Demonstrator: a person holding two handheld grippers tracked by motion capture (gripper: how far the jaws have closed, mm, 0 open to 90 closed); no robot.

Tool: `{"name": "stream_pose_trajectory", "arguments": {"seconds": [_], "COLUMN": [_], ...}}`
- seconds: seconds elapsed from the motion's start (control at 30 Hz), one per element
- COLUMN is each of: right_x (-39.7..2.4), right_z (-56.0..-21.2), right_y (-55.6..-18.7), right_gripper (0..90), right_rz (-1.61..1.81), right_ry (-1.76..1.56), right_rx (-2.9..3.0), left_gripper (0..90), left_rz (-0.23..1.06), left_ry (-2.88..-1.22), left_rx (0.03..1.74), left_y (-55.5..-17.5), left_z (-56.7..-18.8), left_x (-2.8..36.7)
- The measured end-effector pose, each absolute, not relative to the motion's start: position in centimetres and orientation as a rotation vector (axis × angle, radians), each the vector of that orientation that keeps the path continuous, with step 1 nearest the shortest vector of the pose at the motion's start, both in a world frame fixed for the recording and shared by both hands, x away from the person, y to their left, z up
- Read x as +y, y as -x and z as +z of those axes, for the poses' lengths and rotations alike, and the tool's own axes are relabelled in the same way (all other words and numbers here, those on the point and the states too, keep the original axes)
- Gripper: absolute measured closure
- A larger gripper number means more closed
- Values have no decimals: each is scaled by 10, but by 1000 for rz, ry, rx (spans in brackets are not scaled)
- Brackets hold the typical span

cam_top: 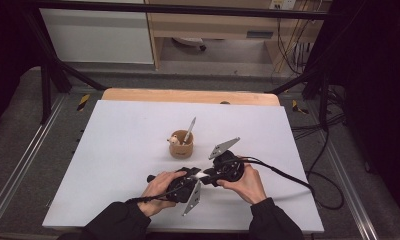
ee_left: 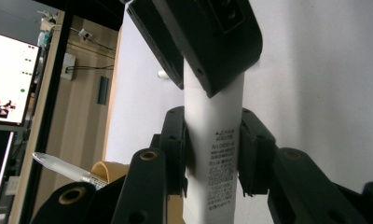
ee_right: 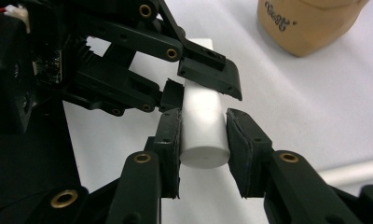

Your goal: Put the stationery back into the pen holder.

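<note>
A white stick with small black print (ee_left: pixel 218 144) is held between both grippers over the near middle of the table. My left gripper (ee_left: pixel 214 158) is shut on its printed body, a pad pressing on each side. My right gripper (ee_right: pixel 203 140) is shut on the stick's plain round end (ee_right: pixel 202 123). In the high view the left gripper (cam_top: pixel 188 184) and the right gripper (cam_top: pixel 214 174) meet tip to tip, with the stick (cam_top: pixel 203 175) as a short white piece between them. The two sets of jaws nearly touch.
A tan cup (cam_top: pixel 181 146) stands just beyond the grippers, holding a silver pen (cam_top: pixel 189 130) and a small pale figure. The white table top (cam_top: pixel 113 150) stretches left, right and behind it. A pale rod (ee_right: pixel 357 170) lies at the right gripper view's lower right.
</note>
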State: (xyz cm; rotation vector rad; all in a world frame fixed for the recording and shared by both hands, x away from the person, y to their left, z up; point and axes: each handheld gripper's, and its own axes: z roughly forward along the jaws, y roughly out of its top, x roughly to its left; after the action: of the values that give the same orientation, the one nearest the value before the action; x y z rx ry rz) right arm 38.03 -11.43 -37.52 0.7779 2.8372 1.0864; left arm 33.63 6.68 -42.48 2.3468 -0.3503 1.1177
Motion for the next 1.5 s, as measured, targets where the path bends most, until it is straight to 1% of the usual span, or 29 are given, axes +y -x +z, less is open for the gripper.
{"name": "stream_pose_trajectory", "arguments": {"seconds": [0.17,0.23,0.33,0.57,0.67,0.93,1.27,1.5], "right_x": [-119,-125,-136,-165,-176,-202,-227,-235], "right_z": [-374,-372,-368,-369,-376,-403,-424,-432], "right_y": [-380,-380,-378,-376,-374,-377,-374,-372], "right_gripper": [635,623,583,396,289,111,25,13], "right_rz": [1125,1149,1198,1286,1286,1226,1214,1210], "right_ry": [-785,-805,-834,-895,-916,-999,-1074,-1117], "right_rx": [2817,2798,2763,2648,2604,2508,2457,2416], "left_gripper": [670,670,670,670,670,670,670,670], "left_rz": [1094,1109,1094,1078,1069,971,820,733], "left_ry": [-2346,-2373,-2375,-2392,-2398,-2339,-2239,-2141], "left_rx": [-303,-300,-260,-172,-115,102,321,444], "left_y": [-337,-339,-341,-346,-348,-356,-364,-371], "left_z": [-426,-424,-425,-425,-423,-414,-395,-378], "left_x": [69,72,75,83,88,103,120,131]}}
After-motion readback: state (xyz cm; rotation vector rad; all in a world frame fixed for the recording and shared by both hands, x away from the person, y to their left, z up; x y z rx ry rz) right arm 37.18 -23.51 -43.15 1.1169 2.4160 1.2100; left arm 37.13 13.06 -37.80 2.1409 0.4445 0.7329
